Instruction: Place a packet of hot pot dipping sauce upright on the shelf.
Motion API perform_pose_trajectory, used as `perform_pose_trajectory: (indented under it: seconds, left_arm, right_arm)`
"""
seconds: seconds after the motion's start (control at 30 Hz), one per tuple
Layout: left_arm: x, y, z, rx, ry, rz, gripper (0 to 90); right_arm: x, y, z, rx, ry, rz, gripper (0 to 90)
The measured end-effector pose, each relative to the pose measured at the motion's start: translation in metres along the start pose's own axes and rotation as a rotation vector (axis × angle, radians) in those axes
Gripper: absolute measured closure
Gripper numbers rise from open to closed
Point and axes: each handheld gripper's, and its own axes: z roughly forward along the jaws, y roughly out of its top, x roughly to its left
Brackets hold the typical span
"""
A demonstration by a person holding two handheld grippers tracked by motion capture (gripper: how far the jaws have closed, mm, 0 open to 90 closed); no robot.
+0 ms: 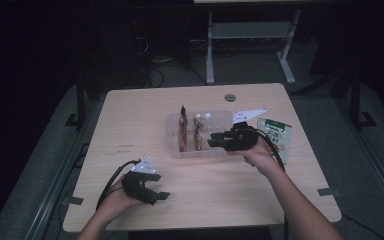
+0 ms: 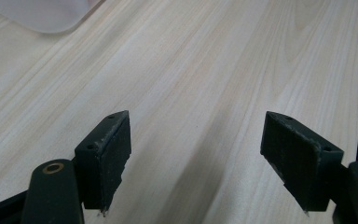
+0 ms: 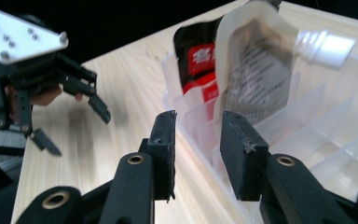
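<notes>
A clear plastic divider tray (image 1: 220, 116) sits mid-table. Two pouches stand in its slots: a red and black one (image 1: 182, 127) and a pale one with a white screw cap (image 1: 198, 131). My right gripper (image 1: 213, 140) hovers at the tray's right part, pointing left. In the right gripper view its jaws (image 3: 198, 116) stand apart with the tray's near wall (image 3: 200, 140) between them, pressing on nothing. The pale pouch (image 3: 256, 60) rises just beyond, with the red pouch (image 3: 196, 56) behind it. My left gripper (image 1: 161, 187) rests open near the front edge over bare wood (image 2: 196, 119).
A green snack packet (image 1: 276, 135) lies flat right of the tray, under my right hand. A dark round grommet (image 1: 230, 97) sits near the table's far edge. The tray's corner (image 2: 42, 14) shows in the left gripper view. A white desk frame (image 1: 210, 45) stands behind the table.
</notes>
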Motion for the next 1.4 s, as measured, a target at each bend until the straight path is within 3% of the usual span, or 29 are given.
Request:
perform_pose_trajectory:
  seconds: [0.3,0.63,0.7,0.77,0.83,0.97,1.0,1.1,1.17,1.4]
  left_arm:
    - [-0.001,0.000,0.000,-0.004,0.003,0.001,24.1]
    - [-0.002,0.001,0.000,-0.007,0.004,0.004,24.2]
    - [-0.002,0.001,0.000,-0.005,0.004,0.006,24.1]
    - [-0.003,0.001,0.000,-0.004,0.002,0.002,24.2]
    - [-0.003,0.001,0.001,-0.005,-0.003,0.004,24.2]
    - [-0.003,0.001,0.001,-0.002,-0.004,0.011,24.2]
    - [-0.003,0.001,0.001,-0.002,-0.004,0.013,24.2]
    - [-0.003,0.001,0.001,-0.002,-0.004,0.008,24.2]
    - [-0.003,0.001,0.001,0.000,-0.004,0.009,24.2]
    - [-0.003,0.001,0.002,0.001,-0.007,0.013,24.2]
  right_arm:
    - [0.017,-0.009,-0.013,0.055,-0.039,-0.042,65.2]
    - [0.021,-0.029,-0.043,0.075,-0.084,-0.050,84.2]
    - [0.013,-0.038,-0.056,0.087,-0.132,-0.044,89.2]
    - [0.011,-0.040,-0.059,0.090,-0.146,-0.039,89.3]
    - [-0.001,-0.045,-0.070,0.086,-0.197,-0.019,89.4]
    - [-0.013,-0.049,-0.080,0.090,-0.247,-0.002,89.5]
    - [-0.020,-0.053,-0.084,0.107,-0.284,0.003,89.5]
    - [-0.028,-0.057,-0.089,0.119,-0.314,0.016,89.5]
    - [-0.039,-0.064,-0.095,0.143,-0.364,0.035,89.5]
    - [-0.058,-0.079,-0.102,0.197,-0.428,0.088,89.6]
